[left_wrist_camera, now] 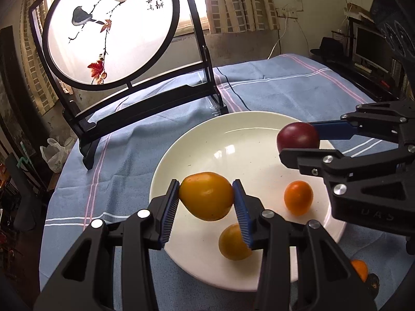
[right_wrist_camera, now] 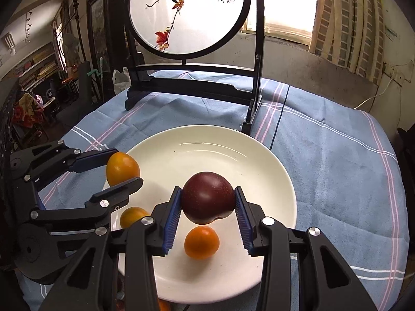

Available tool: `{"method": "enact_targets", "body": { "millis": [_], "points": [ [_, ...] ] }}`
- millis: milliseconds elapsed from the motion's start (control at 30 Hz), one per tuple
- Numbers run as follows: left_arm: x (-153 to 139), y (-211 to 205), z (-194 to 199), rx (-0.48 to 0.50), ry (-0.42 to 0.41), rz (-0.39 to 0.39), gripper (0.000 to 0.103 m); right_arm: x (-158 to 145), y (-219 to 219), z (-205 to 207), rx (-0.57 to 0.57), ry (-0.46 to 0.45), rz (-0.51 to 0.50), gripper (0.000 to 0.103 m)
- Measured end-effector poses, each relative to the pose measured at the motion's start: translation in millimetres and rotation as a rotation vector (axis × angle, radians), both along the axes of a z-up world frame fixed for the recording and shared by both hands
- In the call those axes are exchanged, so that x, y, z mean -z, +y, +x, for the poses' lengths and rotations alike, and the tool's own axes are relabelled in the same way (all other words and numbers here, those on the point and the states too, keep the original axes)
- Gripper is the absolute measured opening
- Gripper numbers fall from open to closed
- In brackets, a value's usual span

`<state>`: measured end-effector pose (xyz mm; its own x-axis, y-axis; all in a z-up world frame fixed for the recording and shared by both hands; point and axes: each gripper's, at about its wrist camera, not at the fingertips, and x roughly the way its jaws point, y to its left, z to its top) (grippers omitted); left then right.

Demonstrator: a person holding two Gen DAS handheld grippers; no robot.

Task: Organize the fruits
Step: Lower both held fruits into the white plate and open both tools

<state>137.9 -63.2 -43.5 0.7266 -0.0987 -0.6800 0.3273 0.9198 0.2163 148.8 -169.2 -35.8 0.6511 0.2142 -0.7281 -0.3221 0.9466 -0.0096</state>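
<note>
My left gripper (left_wrist_camera: 206, 202) is shut on a large yellow-orange fruit (left_wrist_camera: 206, 196) and holds it above the left part of the white plate (left_wrist_camera: 220, 134). It also shows in the right wrist view (right_wrist_camera: 122, 169). My right gripper (right_wrist_camera: 207, 202) is shut on a dark red plum (right_wrist_camera: 207, 197), held above the plate (right_wrist_camera: 259, 165); the plum also shows in the left wrist view (left_wrist_camera: 297, 136). A small orange fruit (left_wrist_camera: 298, 197) and a yellow fruit (left_wrist_camera: 233, 243) lie on the plate; they also show in the right wrist view, orange (right_wrist_camera: 201, 242) and yellow (right_wrist_camera: 132, 216).
A black-framed round bird screen (left_wrist_camera: 111, 26) stands on the blue striped cloth (left_wrist_camera: 285, 88) behind the plate. Another orange fruit (left_wrist_camera: 360, 269) lies on the cloth by the plate's near right rim. Room clutter lies beyond the table edges.
</note>
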Motion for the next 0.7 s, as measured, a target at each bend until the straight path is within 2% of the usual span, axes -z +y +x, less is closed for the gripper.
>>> {"method": "enact_targets", "body": {
  "millis": [233, 300, 333, 400, 567, 700],
  "points": [
    [12, 1, 12, -0.013, 0.038, -0.004, 0.042, 12, 0, 15, 0.015, 0.031, -0.007, 0.042],
    [12, 1, 12, -0.023, 0.026, -0.002, 0.052, 14, 0, 17, 0.018, 0.042, -0.006, 0.046],
    [10, 2, 12, -0.027, 0.013, -0.003, 0.062, 12, -1, 16, 0.027, 0.028, 0.001, 0.049],
    [6, 4, 9, -0.027, -0.009, -0.006, 0.065, 6, -4, 13, 0.027, 0.012, 0.015, 0.05],
    [-6, 17, -1, -0.041, -0.019, -0.032, 0.065, -12, -7, -11, 0.013, -0.024, 0.012, 0.051],
    [-15, 33, -27, -0.041, -0.032, -0.053, 0.068, -23, -8, -52, -0.026, -0.039, 0.022, 0.054]
  ]
}}
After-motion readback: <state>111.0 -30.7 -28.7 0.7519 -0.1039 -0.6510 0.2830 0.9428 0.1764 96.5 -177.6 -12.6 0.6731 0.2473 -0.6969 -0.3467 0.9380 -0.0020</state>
